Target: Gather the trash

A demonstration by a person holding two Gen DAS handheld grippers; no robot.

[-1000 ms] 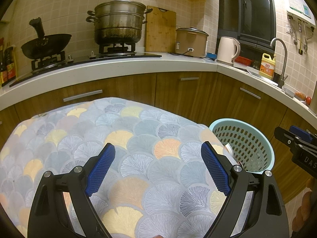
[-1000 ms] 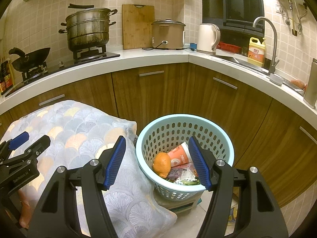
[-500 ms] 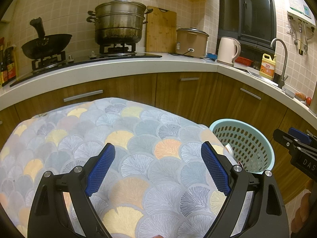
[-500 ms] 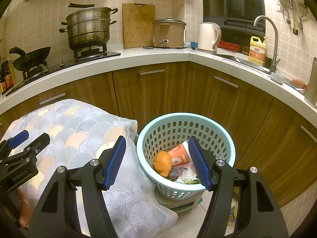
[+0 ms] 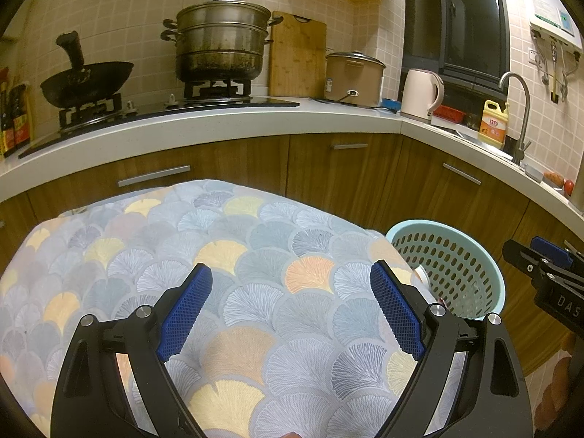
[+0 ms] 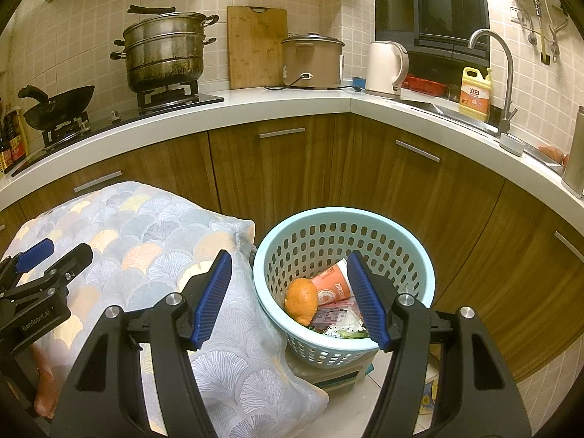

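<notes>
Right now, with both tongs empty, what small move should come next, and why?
Probably none beyond drawing both tongs back: the cloth shows no trash, the basket already holds an orange, a cup and wrappers, and the left tongs and right tongs stand open, holding nothing.

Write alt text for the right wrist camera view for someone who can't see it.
An open, empty right claw hangs over a light blue perforated basket holding an orange, a paper cup and wrappers. Left of the basket is a fan-patterned cloth; behind them, wooden cabinets under a kitchen counter.
</notes>
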